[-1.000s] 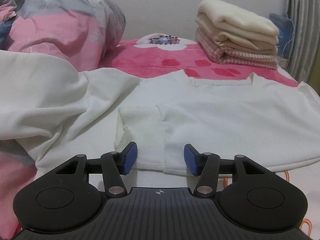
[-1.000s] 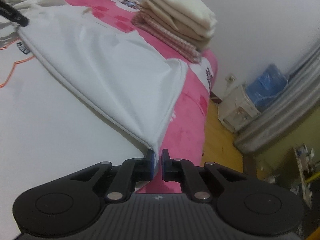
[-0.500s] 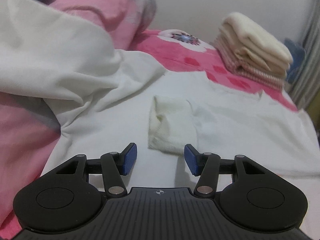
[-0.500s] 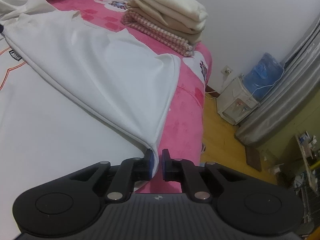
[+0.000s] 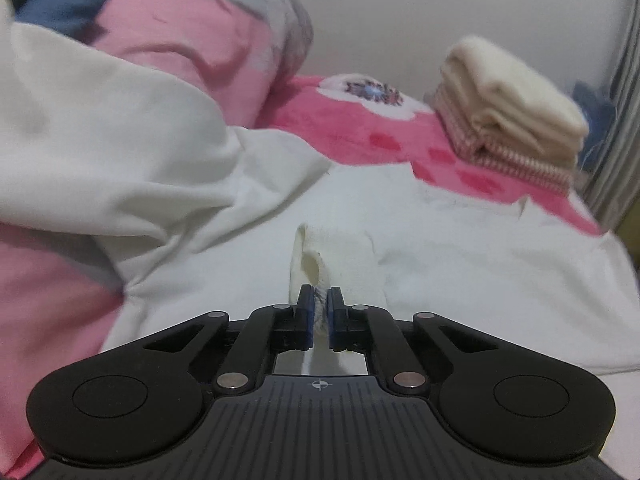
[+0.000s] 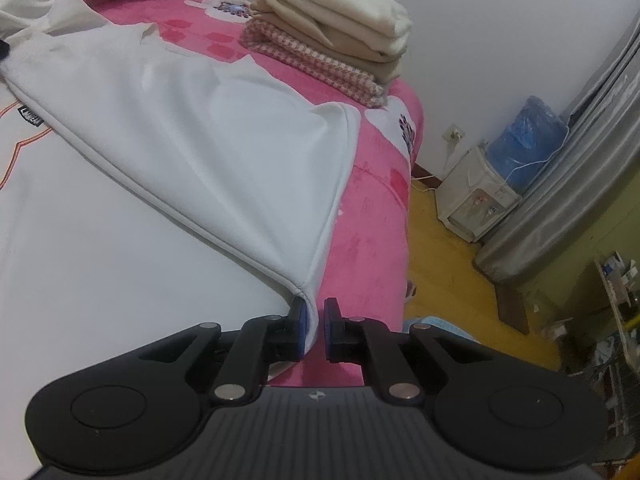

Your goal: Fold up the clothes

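White garment (image 6: 208, 152) spread lengthwise up the bed (image 6: 372, 216), left claw (image 5: 319, 312) newly clamped on ribbed cuff (image 5: 340, 256), previously open, right claw (image 6: 314, 328) pinching hem corner

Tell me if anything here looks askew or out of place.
Nothing looks damaged or spilled. Only the white sweatshirt lies unfolded across the bed, its ribbed cuff folded onto the body, while the folded stack sits neat behind.

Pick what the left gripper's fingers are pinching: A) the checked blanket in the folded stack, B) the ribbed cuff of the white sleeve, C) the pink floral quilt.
B: the left gripper has its fingers shut on the ribbed cuff of the white sleeve.
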### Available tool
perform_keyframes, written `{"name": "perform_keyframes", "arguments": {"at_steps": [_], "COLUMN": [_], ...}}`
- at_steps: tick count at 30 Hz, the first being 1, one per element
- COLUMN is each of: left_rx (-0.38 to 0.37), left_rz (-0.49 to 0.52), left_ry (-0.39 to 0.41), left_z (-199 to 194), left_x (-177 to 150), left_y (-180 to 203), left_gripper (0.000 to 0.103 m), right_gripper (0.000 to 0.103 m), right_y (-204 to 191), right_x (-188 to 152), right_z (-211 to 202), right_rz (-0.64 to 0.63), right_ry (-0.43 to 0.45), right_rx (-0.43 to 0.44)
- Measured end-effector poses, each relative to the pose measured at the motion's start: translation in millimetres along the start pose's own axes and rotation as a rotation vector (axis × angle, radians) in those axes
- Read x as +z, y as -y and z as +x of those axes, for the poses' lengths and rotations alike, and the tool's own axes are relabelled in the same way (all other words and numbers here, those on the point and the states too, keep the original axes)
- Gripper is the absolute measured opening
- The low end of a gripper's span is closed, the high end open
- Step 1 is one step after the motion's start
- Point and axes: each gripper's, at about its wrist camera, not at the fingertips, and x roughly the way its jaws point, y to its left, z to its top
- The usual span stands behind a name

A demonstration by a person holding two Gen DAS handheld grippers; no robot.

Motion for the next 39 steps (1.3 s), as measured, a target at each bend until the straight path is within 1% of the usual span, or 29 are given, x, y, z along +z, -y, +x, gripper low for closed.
{"name": "perform_keyframes", "arguments": {"at_steps": [2, 4, 6, 7, 9, 10, 11, 12, 13, 14, 16, 18, 19, 21, 23, 25, 26, 27, 30, 31, 33, 34, 36, 39], "left_rx": [0.002, 0.008, 0.025, 0.032, 0.043, 0.049, 0.056, 0.070, 0.091, 0.112, 0.151, 0.175, 0.182, 0.180, 0.144, 0.089, 0.064, 0.056, 0.060, 0.063, 0.064, 0.063, 0.061, 0.056], "left_rz": [-0.034, -0.022, 0.011, 0.008, 0.001, 0.001, 0.001, -0.002, -0.009, -0.016, -0.036, -0.045, -0.037, 0.002, 0.062, 0.119, 0.146, 0.163, 0.201, 0.204, 0.204, 0.207, 0.222, 0.227], "left_ry": [-0.021, -0.042, -0.066, -0.079, -0.091, -0.092, -0.095, -0.097, -0.095, -0.089, -0.065, -0.026, -0.002, 0.040, 0.056, 0.049, 0.036, 0.026, 0.003, 0.000, 0.002, 0.005, 0.012, 0.022], "left_z": [-5, -3, 5, 7, 8, 7, 5, 3, 0, -4, -10, -17, -20, -21, -17, -9, -3, 3, 19, 21, 24, 24, 24, 22], "left_x": [-1, -5, -12, -14, -17, -17, -18, -17, -16, -15, -13, -12, -11, -9, -6, -6, -7, -9, -17, -19, -22, -23, -26, -29], "left_y": [-8, -10, -8, -8, -10, -11, -12, -15, -18, -22, -31, -38, -38, -32, -18, -2, 7, 14, 29, 30, 30, 29, 29, 26], "left_gripper": [0.004, 0.004, 0.005, 0.007, 0.011, 0.016, 0.024, 0.028, 0.034, 0.035, 0.037, 0.040, 0.041, 0.042, 0.042, 0.042, 0.042, 0.042, 0.042, 0.042, 0.042, 0.043, 0.043, 0.043], "right_gripper": [0.008, 0.008, 0.008, 0.008, 0.009, 0.010, 0.011, 0.012, 0.021, 0.031, 0.040, 0.044, 0.044, 0.044, 0.044, 0.044, 0.044, 0.044, 0.041, 0.039, 0.038, 0.038, 0.038, 0.038], "right_y": [0, -1, -2, -2, -2, -1, 0, 2, 4, 9, 29, 48, 60, 87, 101, 110, 108, 105, 89, 84, 77, 77, 80, 89], "right_x": [-1, -1, -1, -1, 0, 0, 0, 0, 0, 0, -1, -2, -2, 0, 11, 26, 35, 45, 73, 79, 90, 93, 99, 105], "right_z": [0, 1, 2, 2, 2, 2, 1, -1, -3, -6, -14, -23, -26, -32, -26, -16, -10, -4, 21, 29, 47, 56, 74, 88], "right_rz": [0.001, -0.001, -0.009, -0.012, -0.017, -0.017, -0.017, -0.018, -0.018, -0.007, 0.051, 0.109, 0.152, 0.285, 0.389, 0.466, 0.460, 0.448, 0.387, 0.363, 0.330, 0.333, 0.357, 0.401], "right_ry": [0.003, 0.004, 0.004, 0.004, 0.004, 0.003, 0.002, 0.002, -0.002, -0.004, -0.003, -0.001, 0.005, 0.035, 0.060, 0.080, 0.088, 0.096, 0.103, 0.100, 0.090, 0.085, 0.087, 0.122], "right_rx": [0.003, 0.004, 0.002, 0.002, 0.003, 0.006, 0.012, 0.020, 0.027, 0.047, 0.134, 0.221, 0.262, 0.327, 0.349, 0.361, 0.355, 0.349, 0.316, 0.292, 0.242, 0.230, 0.226, 0.276]}}
